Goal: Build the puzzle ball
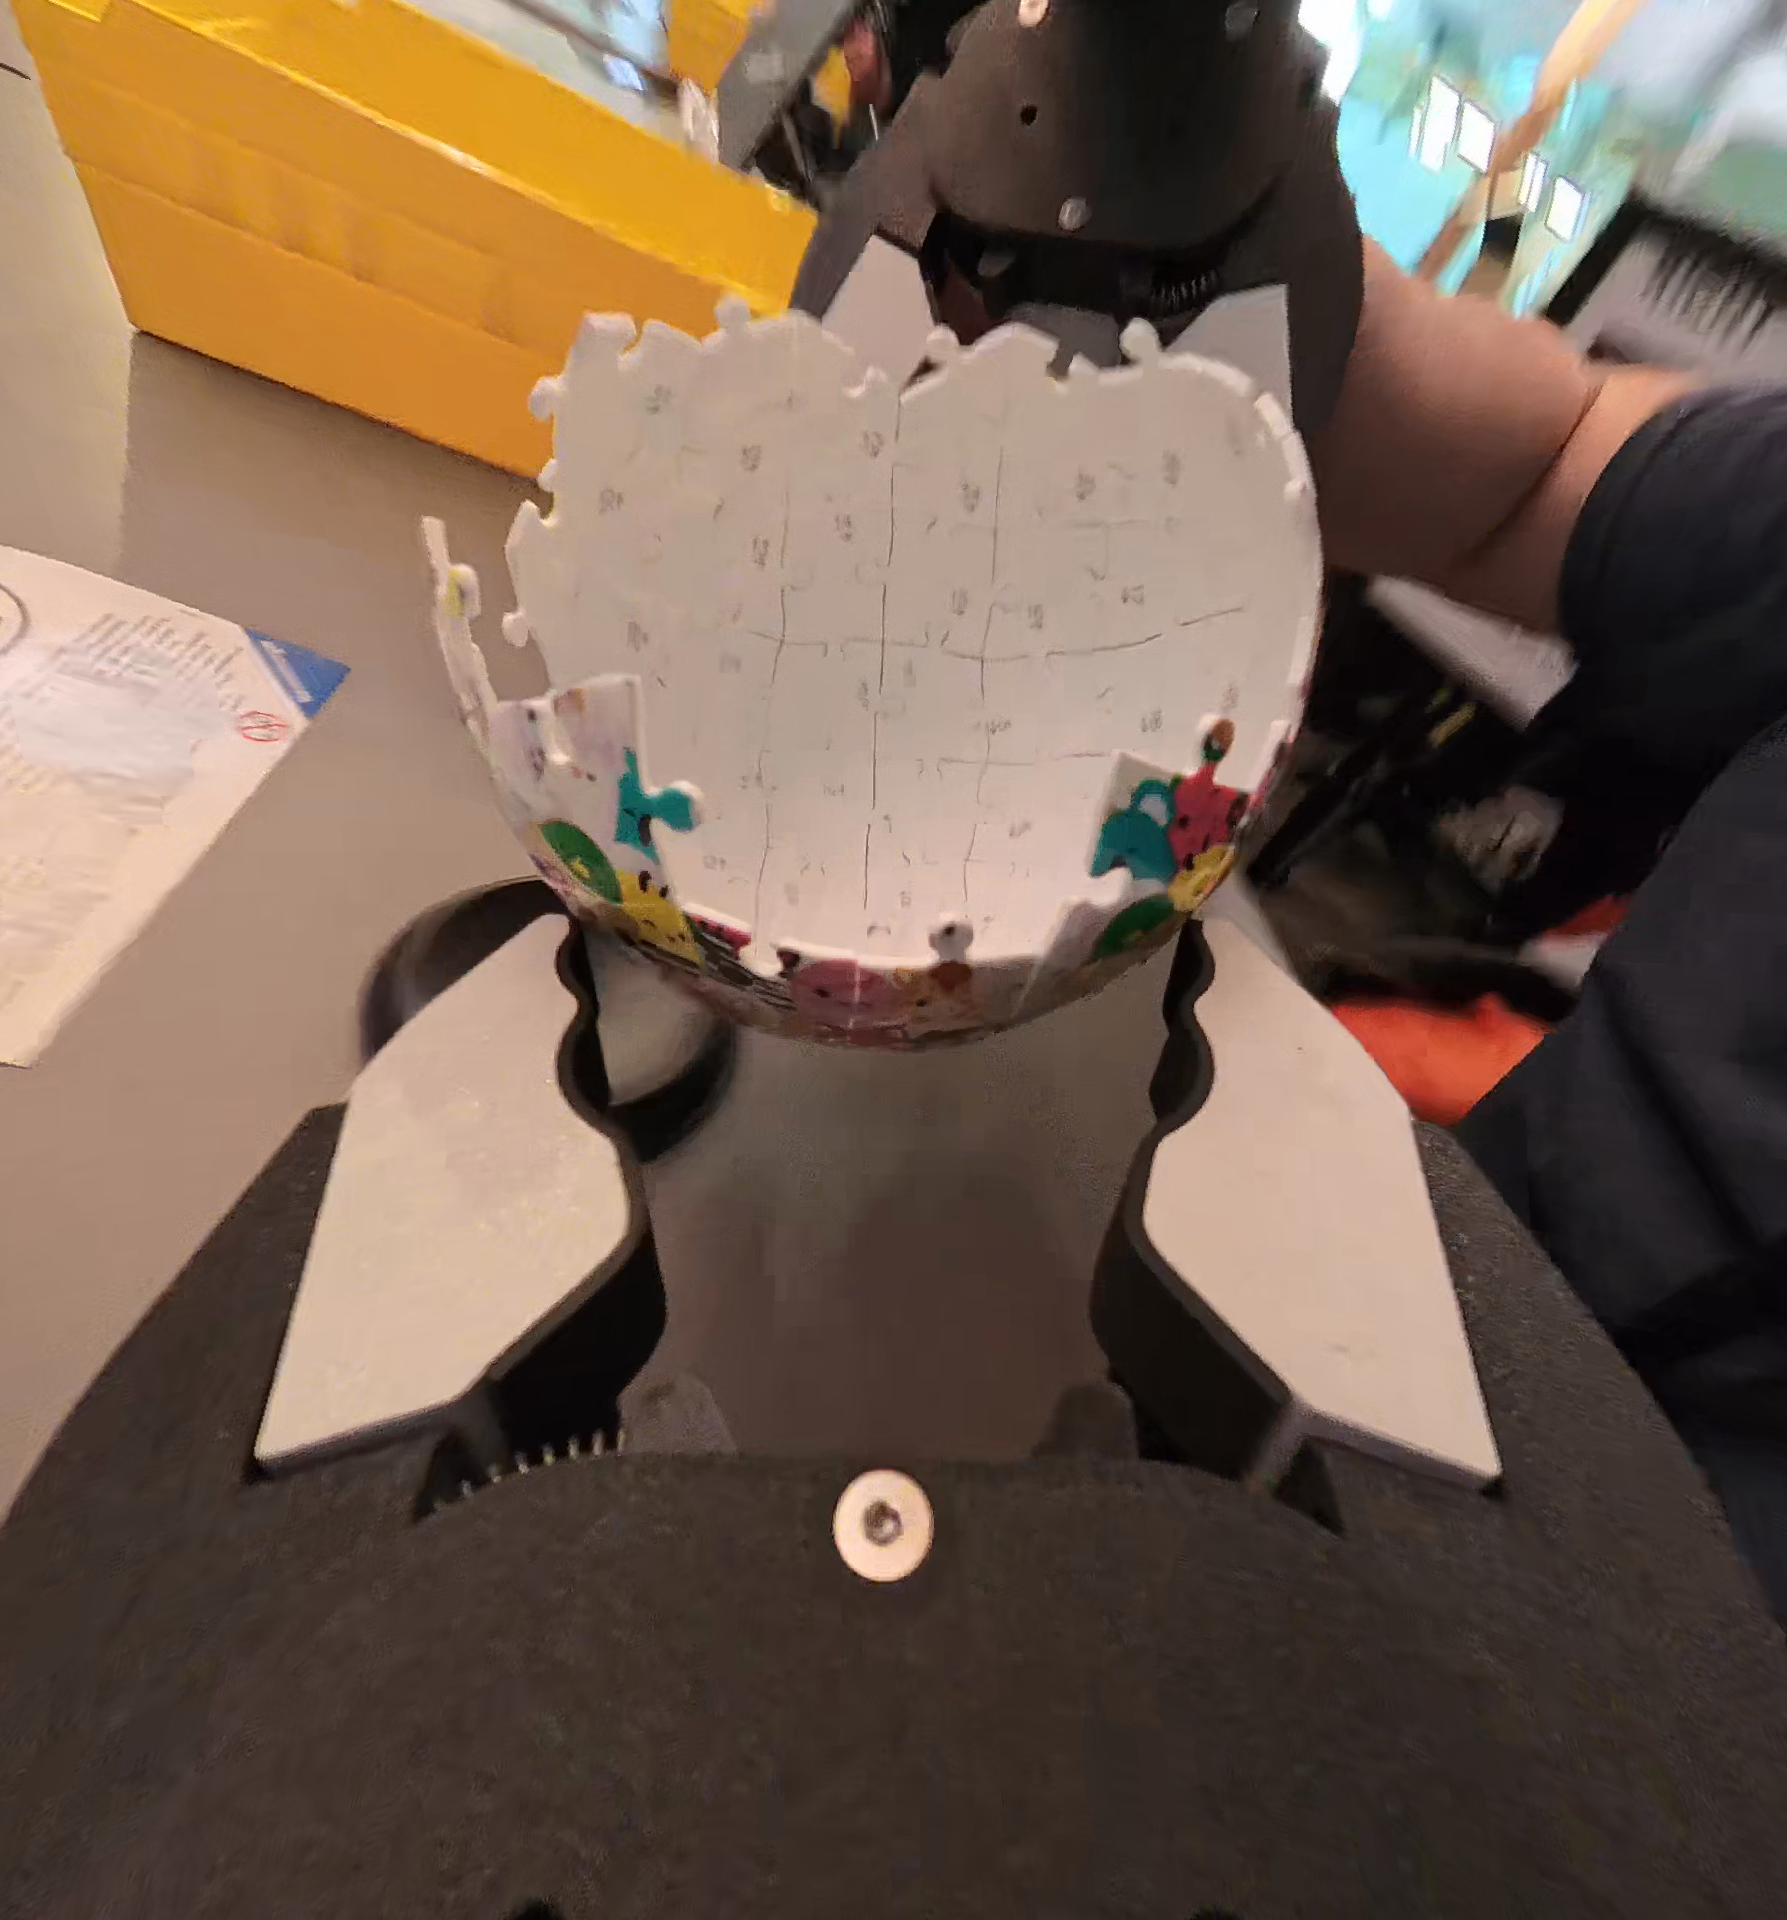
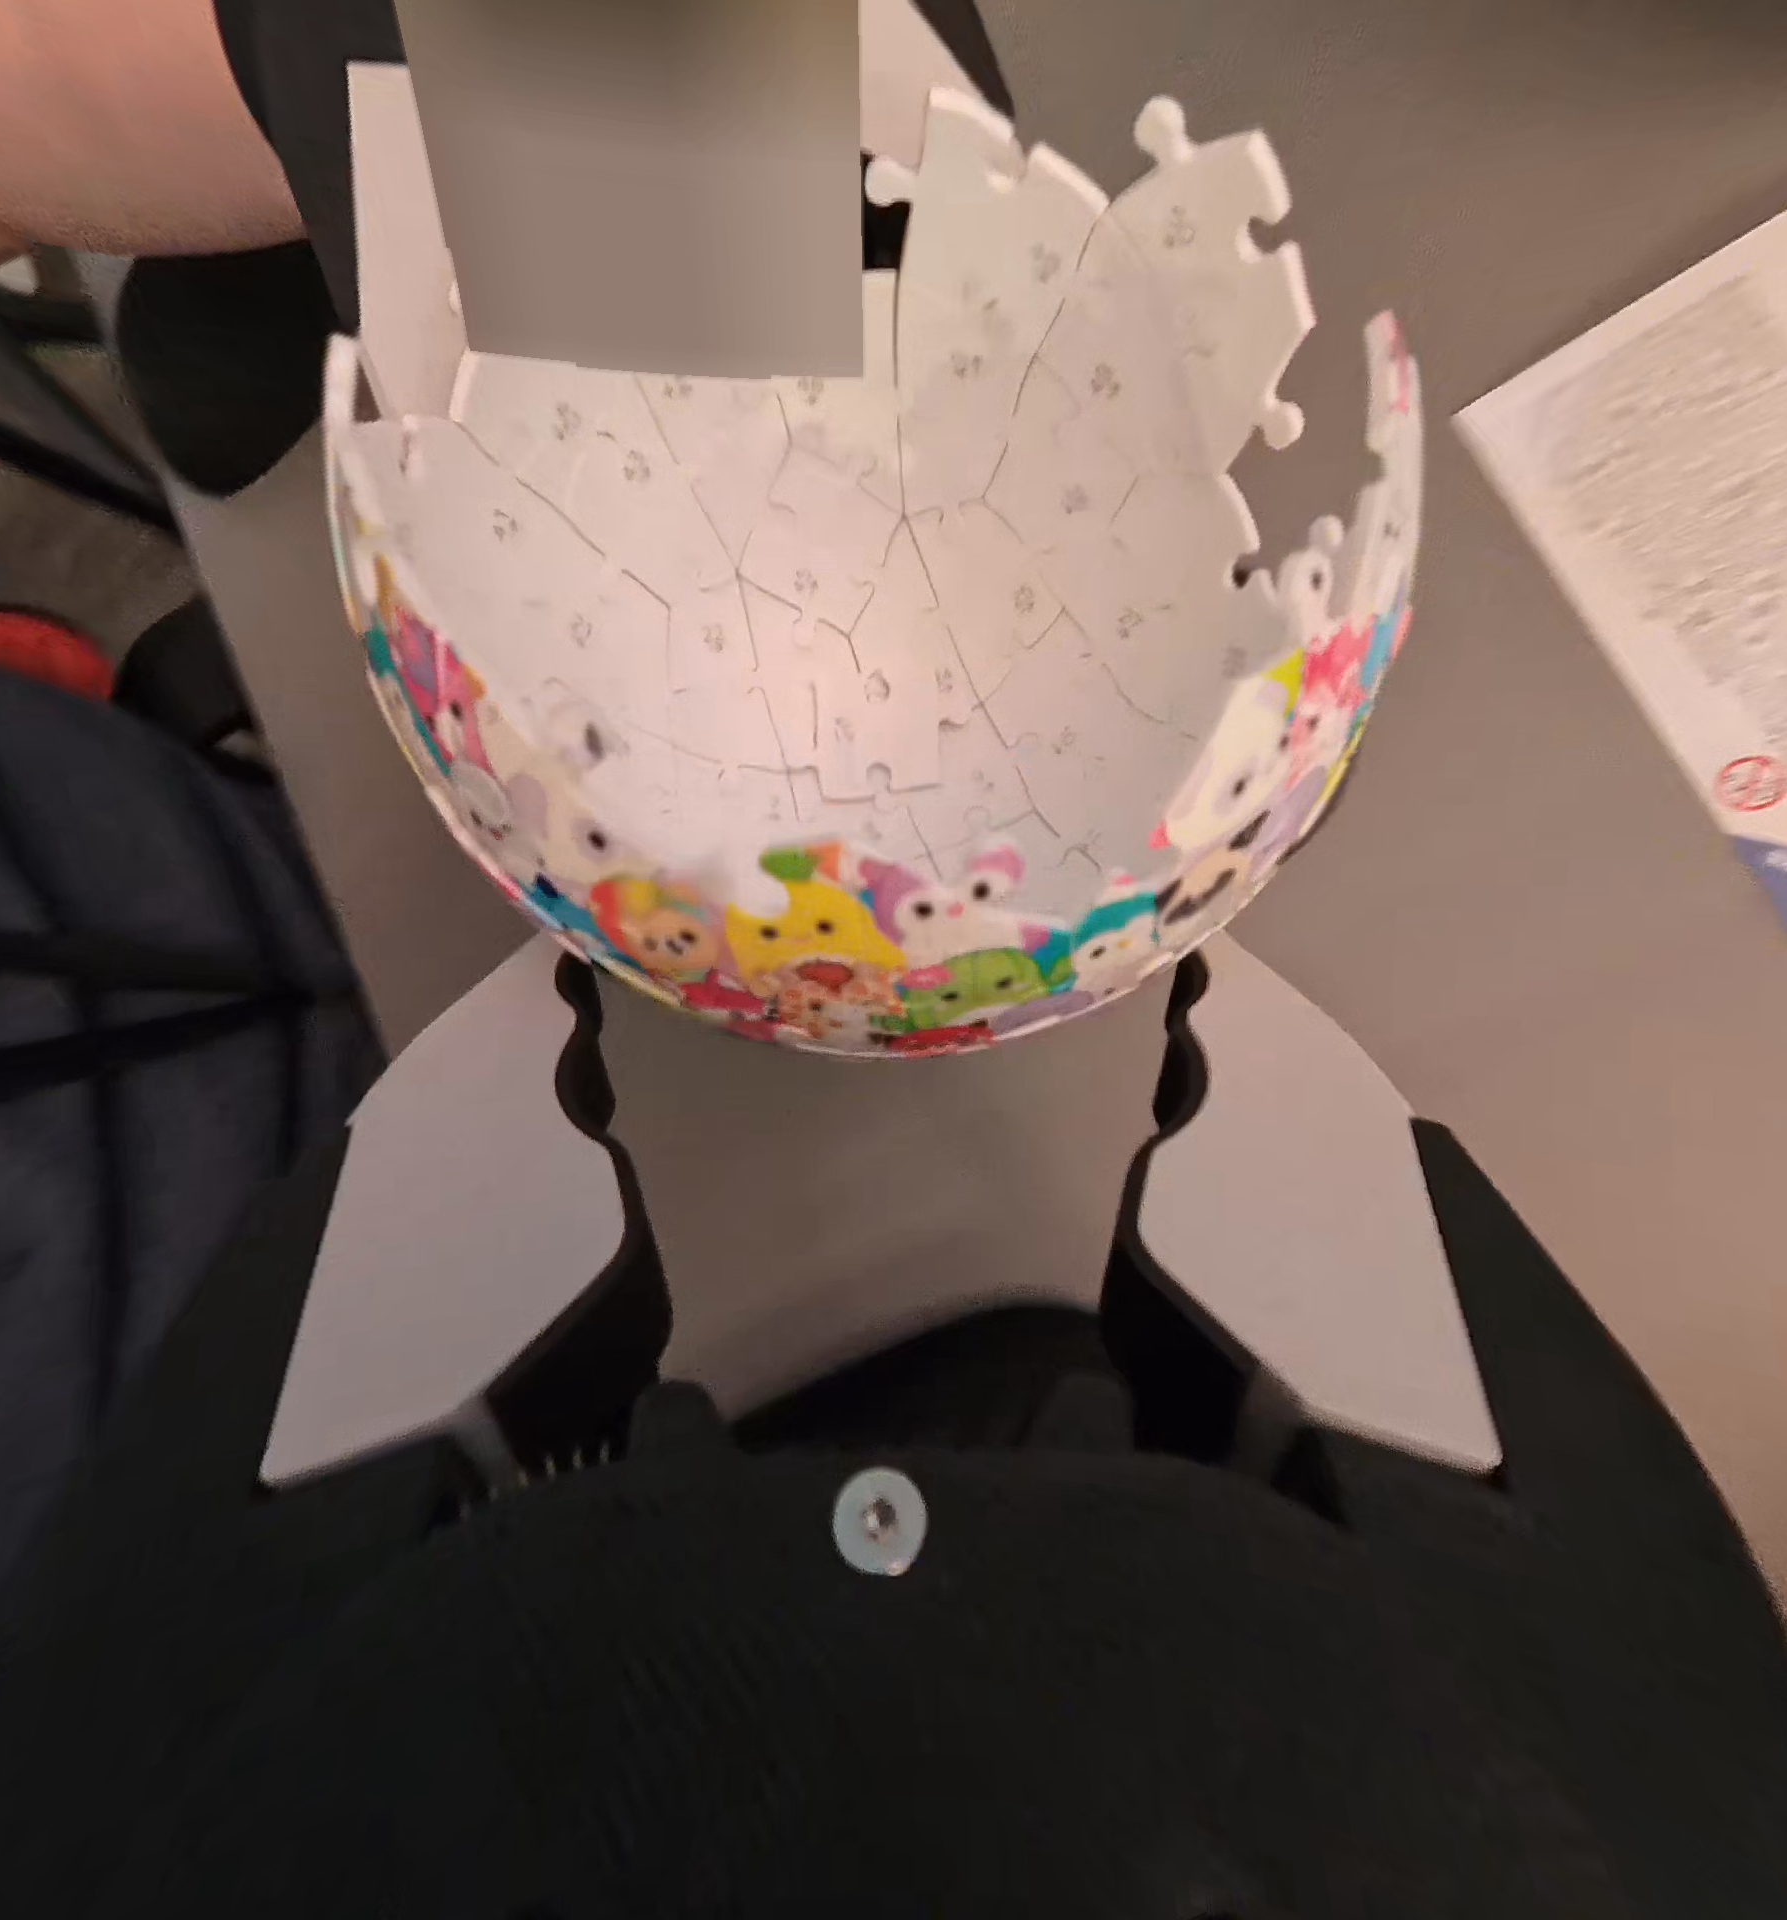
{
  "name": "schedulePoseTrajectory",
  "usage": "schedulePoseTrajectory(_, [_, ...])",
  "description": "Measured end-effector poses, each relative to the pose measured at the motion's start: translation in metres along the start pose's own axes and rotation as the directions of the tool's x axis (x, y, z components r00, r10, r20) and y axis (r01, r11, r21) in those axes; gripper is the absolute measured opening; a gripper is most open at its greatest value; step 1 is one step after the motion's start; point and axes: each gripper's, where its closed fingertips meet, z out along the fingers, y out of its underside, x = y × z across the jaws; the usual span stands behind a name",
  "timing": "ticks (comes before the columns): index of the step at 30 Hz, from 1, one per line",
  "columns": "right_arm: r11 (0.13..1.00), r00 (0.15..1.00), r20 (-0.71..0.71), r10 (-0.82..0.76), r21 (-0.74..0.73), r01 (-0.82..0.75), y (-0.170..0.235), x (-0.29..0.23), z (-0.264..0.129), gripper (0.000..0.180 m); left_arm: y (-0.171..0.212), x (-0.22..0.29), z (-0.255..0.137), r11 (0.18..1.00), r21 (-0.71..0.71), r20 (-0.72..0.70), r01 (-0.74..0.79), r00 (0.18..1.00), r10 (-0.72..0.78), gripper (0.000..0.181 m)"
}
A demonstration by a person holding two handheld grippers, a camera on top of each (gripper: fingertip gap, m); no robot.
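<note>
Firstly, left wrist view: grey table [image 1: 193, 488], yellow boxes [image 1: 369, 239] at back, printed leaflet [image 1: 68, 769] at left, text blurred. Half-built puzzle ball [image 1: 920, 675], white inside, cartoon print outside, sits between tips of left gripper [image 1: 884, 945]; jaws wide, contact unclear. Right gripper [image 1: 1060, 301] behind ball.

Right wrist view: same table [image 2: 1543, 1039], leaflet [image 2: 1689, 582] at right. Ball [image 2: 868, 644] at tips of right gripper [image 2: 884, 971]; jaws wide, grip cannot be told.

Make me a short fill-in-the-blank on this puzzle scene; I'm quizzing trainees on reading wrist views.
1. The inside of the puzzle ball is plain ____.
2. The boxes behind the ball are ____.
3. The ball is shaped like an open ____, not a closed sphere.
4. The printed sheet lies on a ____ table.

Missing words: white; yellow; bowl; grey
</note>
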Motion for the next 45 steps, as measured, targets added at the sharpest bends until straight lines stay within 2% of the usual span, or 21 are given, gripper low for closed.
schedulePoseTrajectory(5, [0.989, 0.995, 0.094, 0.018, -0.149, -0.004, 0.006, -0.026, -0.008, 0.105, 0.006, 0.029, -0.001, 0.99, 0.104, 0.021, 0.094, 0.995, -0.096, 0.103])
schedulePoseTrajectory(11, [0.991, 0.978, 0.194, 0.074, -0.126, -0.05, 0.003, -0.045, -0.002, 0.106, 0.029, 0.051, -0.001, 0.954, 0.171, -0.001, 0.246, 0.968, -0.25, 0.102])
schedulePoseTrajectory(25, [0.975, 0.896, 0.393, 0.209, -0.16, -0.157, 0.027, -0.079, 0.033, 0.106, 0.069, 0.082, -0.012, 0.88, 0.128, 0.008, 0.458, 0.886, -0.463, 0.101])
schedulePoseTrajectory(45, [0.924, 0.78, 0.508, 0.365, -0.302, -0.235, 0.04, -0.107, 0.052, 0.106, 0.09, 0.104, -0.026, 0.776, -0.022, -0.03, 0.63, 0.775, -0.631, 0.101])
